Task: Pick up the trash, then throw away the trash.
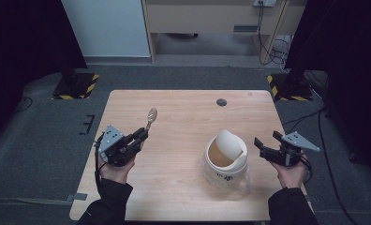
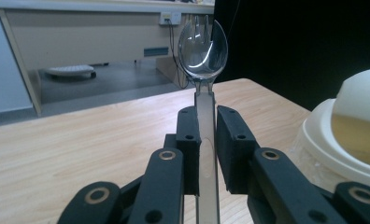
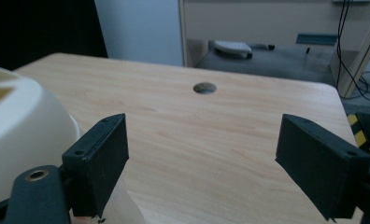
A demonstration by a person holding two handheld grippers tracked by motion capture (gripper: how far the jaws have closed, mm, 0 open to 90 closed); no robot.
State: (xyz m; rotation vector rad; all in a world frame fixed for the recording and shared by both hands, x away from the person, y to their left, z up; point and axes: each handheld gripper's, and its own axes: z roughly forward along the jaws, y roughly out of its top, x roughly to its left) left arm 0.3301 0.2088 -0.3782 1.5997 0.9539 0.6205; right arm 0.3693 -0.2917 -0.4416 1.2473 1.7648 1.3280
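A clear plastic spork (image 2: 203, 49) stands up between the jaws of my left gripper (image 2: 206, 135), which is shut on its handle. From above, the spork (image 1: 151, 115) points away from the left gripper (image 1: 142, 134) over the table's left half. A cream bin with a tilted swing lid (image 1: 226, 157) sits right of centre, and its rim (image 2: 332, 140) shows at the right of the left gripper view. My right gripper (image 1: 267, 141) is open, just right of the bin (image 3: 19, 126), with nothing between its jaws (image 3: 202, 158).
The wooden table (image 1: 183, 117) has a round cable hole (image 1: 221, 102) near its far edge. Grey carpet surrounds it. Stands with yellow-black bases (image 1: 76, 86) flank the far corners, and cables (image 1: 268, 42) hang by a wooden unit behind.
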